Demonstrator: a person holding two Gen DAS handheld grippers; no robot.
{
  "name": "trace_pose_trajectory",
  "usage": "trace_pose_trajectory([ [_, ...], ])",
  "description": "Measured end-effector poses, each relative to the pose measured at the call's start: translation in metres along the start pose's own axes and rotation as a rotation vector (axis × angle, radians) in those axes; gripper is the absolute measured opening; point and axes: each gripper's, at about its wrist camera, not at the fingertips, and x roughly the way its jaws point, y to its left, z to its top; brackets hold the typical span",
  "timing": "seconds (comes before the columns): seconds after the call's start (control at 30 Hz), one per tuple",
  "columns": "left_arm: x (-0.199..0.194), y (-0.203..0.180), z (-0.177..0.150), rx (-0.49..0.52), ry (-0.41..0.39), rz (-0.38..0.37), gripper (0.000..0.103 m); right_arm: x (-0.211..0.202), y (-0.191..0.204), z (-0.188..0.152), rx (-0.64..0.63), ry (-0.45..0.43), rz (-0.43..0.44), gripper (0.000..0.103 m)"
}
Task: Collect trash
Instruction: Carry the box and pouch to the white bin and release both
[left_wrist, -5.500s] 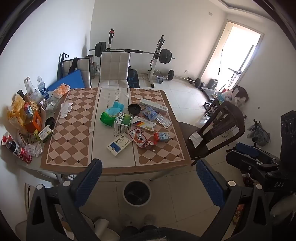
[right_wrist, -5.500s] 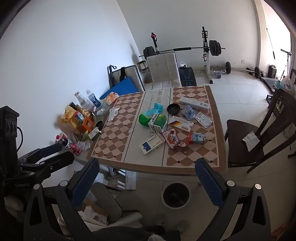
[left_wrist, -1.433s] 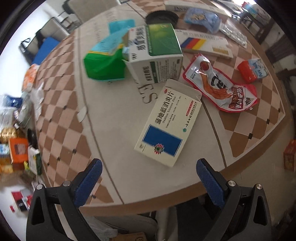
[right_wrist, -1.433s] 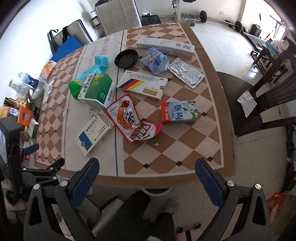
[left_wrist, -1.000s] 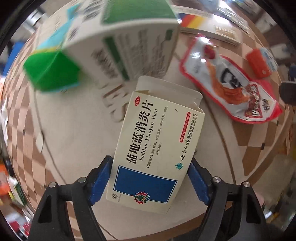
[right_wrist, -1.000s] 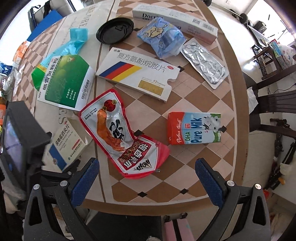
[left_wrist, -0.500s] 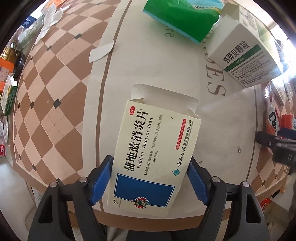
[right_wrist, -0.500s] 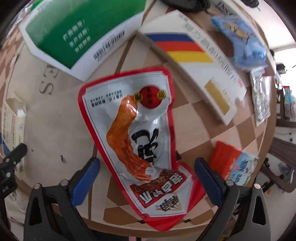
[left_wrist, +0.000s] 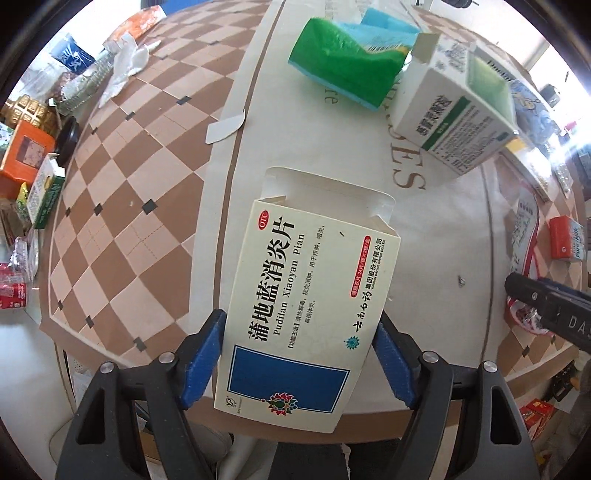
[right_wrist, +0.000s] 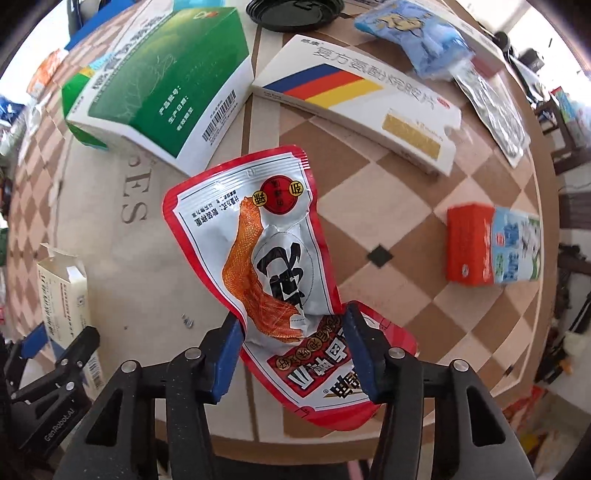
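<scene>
bright daylight, perhaps blurred edges

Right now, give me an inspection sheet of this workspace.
Surface: checkered table, pale runner down its middle.
Job's things: blue-patch pill box in the left claw; red snack pouch in the right claw.
Clutter: green box, striped box, milk carton, blue wrapper, foil pack, black lid.
Grippers: both shut on their items.
Cables: nothing seen.
Surroundings: bottles and cartons past the table's left edge.
</scene>
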Motion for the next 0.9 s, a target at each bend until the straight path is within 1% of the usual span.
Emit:
trace_pose_trajectory([
  [0.13,-0.043,-0.01,-0.045,-0.025,-0.047,-0.001,0.076,-0.016,-0.024,-0.036,0.037,-0.025,0.098,0.054],
  [0.17,-0.053,-0.014,-0.059,-0.036,-0.056,-0.005,0.076,-0.022,-0.033,-0.033,0.043,-0.029,0.122,0.054],
  [0.27,-0.082,-0.023,-0.109,-0.09,-0.072,-0.033,0.076,-0.034,-0.055,-0.069,0.051,-0.053,0.204,0.054],
  [0.37,-0.094,-0.036,-0.163,-0.149,-0.074,-0.073,0.076,-0.039,-0.085,-0.107,0.05,-0.062,0.292,0.053],
  [0.4,-0.085,-0.036,-0.172,-0.167,-0.068,-0.085,0.076,-0.036,-0.096,-0.119,0.04,-0.061,0.318,0.031],
  [0.43,-0.07,-0.039,-0.175,-0.182,-0.054,-0.097,0.076,-0.039,-0.105,-0.136,0.028,-0.073,0.333,0.03],
  [0.47,-0.068,-0.043,-0.194,-0.201,-0.037,-0.11,0.076,-0.039,-0.11,-0.15,0.024,-0.072,0.349,0.029],
  [0.5,-0.055,-0.045,-0.202,-0.225,-0.021,-0.133,0.076,-0.035,-0.119,-0.165,0.017,-0.059,0.362,0.026],
  [0.53,-0.045,-0.049,-0.216,-0.24,-0.008,-0.148,0.076,-0.028,-0.12,-0.176,0.009,-0.044,0.375,0.018],
  [0.57,-0.024,-0.051,-0.218,-0.247,0.011,-0.155,0.076,-0.019,-0.121,-0.189,-0.002,-0.031,0.379,0.013],
  [0.6,-0.003,-0.053,-0.221,-0.257,0.031,-0.172,0.076,-0.008,-0.123,-0.204,-0.007,-0.014,0.378,0.011],
  [0.63,0.014,-0.057,-0.232,-0.272,0.054,-0.2,0.076,0.007,-0.128,-0.214,-0.003,0.005,0.389,0.01],
  [0.67,0.033,-0.062,-0.24,-0.283,0.082,-0.23,0.076,0.024,-0.133,-0.222,-0.001,0.037,0.411,0.009],
  [0.7,0.054,-0.066,-0.246,-0.284,0.107,-0.261,0.076,0.042,-0.136,-0.227,0.0,0.063,0.402,0.008],
  [0.77,0.096,-0.077,-0.251,-0.278,0.149,-0.272,0.076,0.076,-0.145,-0.239,-0.003,0.108,0.418,0.008],
  [0.8,0.117,-0.083,-0.253,-0.266,0.173,-0.278,0.076,0.09,-0.153,-0.244,0.022,0.111,0.396,0.008],
  [0.87,0.16,-0.095,-0.248,-0.247,0.213,-0.32,0.076,0.12,-0.163,-0.251,0.019,0.128,0.36,0.009],
  [0.9,0.179,-0.098,-0.244,-0.245,0.232,-0.337,0.077,0.135,-0.17,-0.253,0.025,0.131,0.324,0.014],
])
